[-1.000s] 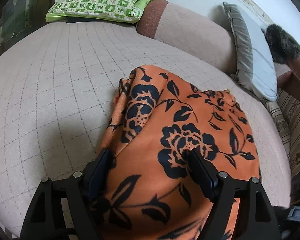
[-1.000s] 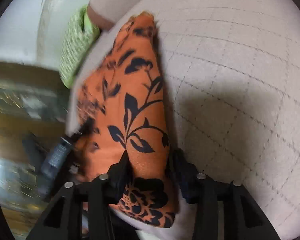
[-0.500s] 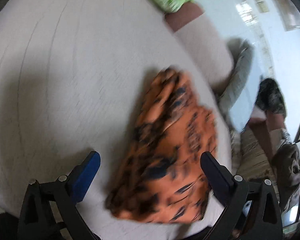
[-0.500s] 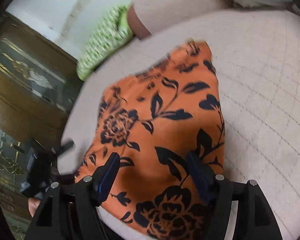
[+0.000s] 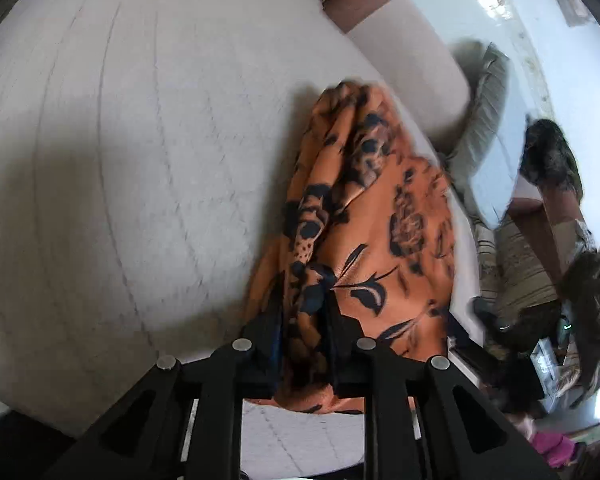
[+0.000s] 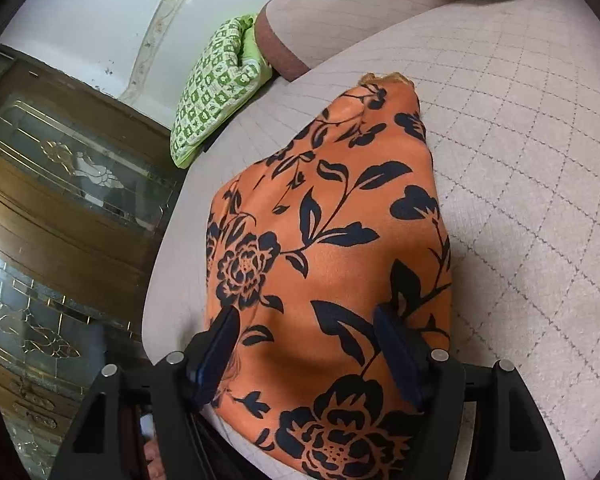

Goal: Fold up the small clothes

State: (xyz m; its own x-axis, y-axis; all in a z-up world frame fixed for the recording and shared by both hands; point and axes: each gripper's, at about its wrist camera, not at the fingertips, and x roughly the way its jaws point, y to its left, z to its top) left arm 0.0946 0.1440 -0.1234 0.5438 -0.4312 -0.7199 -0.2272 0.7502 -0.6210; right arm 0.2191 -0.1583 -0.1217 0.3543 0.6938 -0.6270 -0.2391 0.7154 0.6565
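No legible writing. Your left gripper (image 5: 305, 320) is closing, pinching a bunched fold of the orange floral garment (image 6: 332, 248) on the quilted bed (image 6: 520, 160). Your right gripper (image 6: 312, 344) is spread over it. Only the right view shows the cabinet (image 6: 60, 184).

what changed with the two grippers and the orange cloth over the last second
The left gripper opened wide, shifted along the orange floral cloth, and is now closing on a bunched fold. The right gripper spread its jaws and straddles the cloth without pinching. The cloth stayed on the quilted cushion.
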